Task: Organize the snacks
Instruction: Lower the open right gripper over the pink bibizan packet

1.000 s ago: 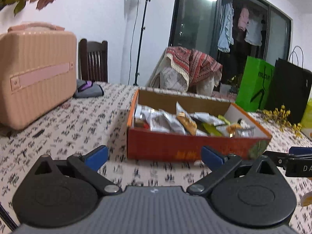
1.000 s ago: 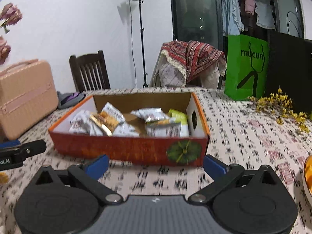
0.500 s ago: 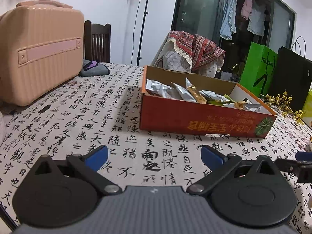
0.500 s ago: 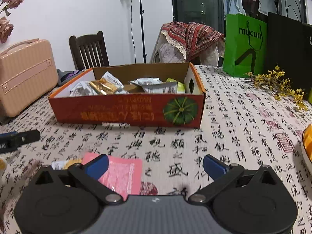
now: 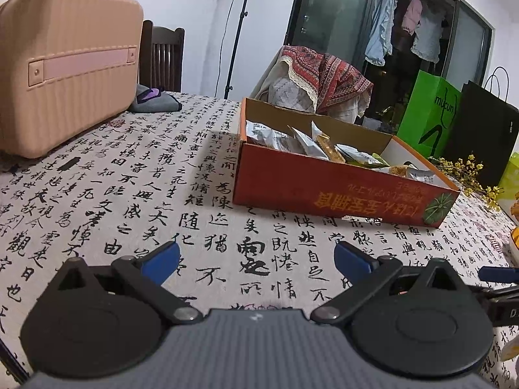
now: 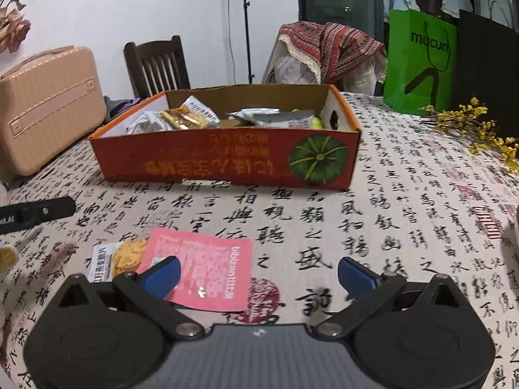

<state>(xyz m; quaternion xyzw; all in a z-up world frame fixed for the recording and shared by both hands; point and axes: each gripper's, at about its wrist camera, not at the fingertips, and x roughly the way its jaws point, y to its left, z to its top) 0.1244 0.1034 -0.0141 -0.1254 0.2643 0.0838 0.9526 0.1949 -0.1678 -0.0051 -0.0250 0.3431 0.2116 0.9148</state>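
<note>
An orange cardboard box (image 5: 340, 191) (image 6: 227, 159) holding several wrapped snacks stands on the calligraphy-print tablecloth. A pink snack packet (image 6: 207, 272) lies flat on the cloth in the right wrist view, with a white-and-yellow packet (image 6: 113, 261) touching its left side. My right gripper (image 6: 258, 274) is open just above the pink packet's near end, its left finger over the packet. My left gripper (image 5: 256, 259) is open over bare cloth, well short of the box. The other gripper's black tip (image 6: 35, 212) shows at the left edge.
A pink hard case (image 5: 65, 64) (image 6: 45, 107) stands at the left. A dark wooden chair (image 6: 155, 64), a draped chair (image 6: 327, 52), a green bag (image 6: 418, 61), a black bag (image 5: 483, 129) and yellow flowers (image 6: 476, 129) ring the table's far side.
Both grippers have pulled back from the box and dropped lower toward the table. The pink and white-yellow packets have come into the right wrist view. Both stayed open.
</note>
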